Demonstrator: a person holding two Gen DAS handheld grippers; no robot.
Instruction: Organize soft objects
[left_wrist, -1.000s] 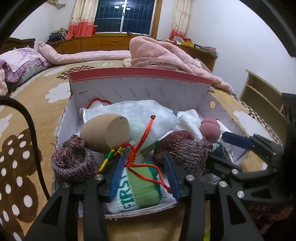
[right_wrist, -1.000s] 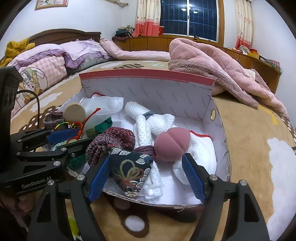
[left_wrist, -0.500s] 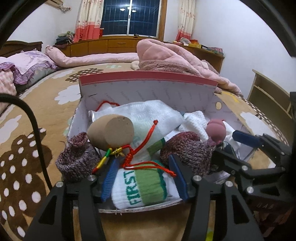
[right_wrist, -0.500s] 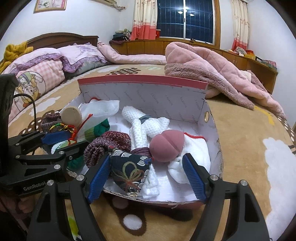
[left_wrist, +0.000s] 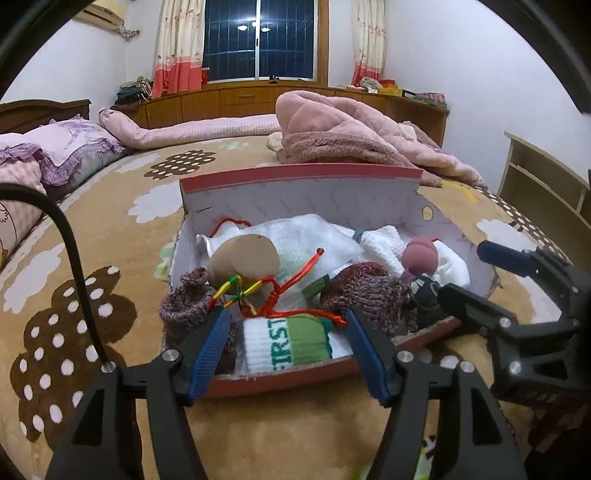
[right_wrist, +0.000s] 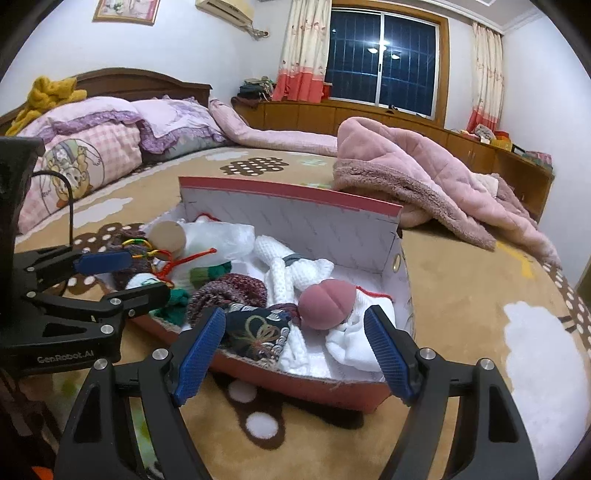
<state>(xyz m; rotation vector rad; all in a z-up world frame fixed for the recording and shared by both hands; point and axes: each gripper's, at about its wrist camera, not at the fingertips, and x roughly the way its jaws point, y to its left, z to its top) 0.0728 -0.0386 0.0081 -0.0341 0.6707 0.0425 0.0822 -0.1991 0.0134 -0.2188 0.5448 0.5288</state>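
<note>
Right wrist only: dark patterned pouch (right_wrist: 258, 328).

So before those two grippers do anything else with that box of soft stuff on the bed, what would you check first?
1. Left gripper free of the rolled sock: ok, its jaws have just been opening and the pads stand clear of it.
2. Right gripper empty: ok, open.
3. Red cord clear of the left gripper: cannot tell.
4. Soft items inside the box: ok.
5. Box sits flat on the bed: ok.
</note>
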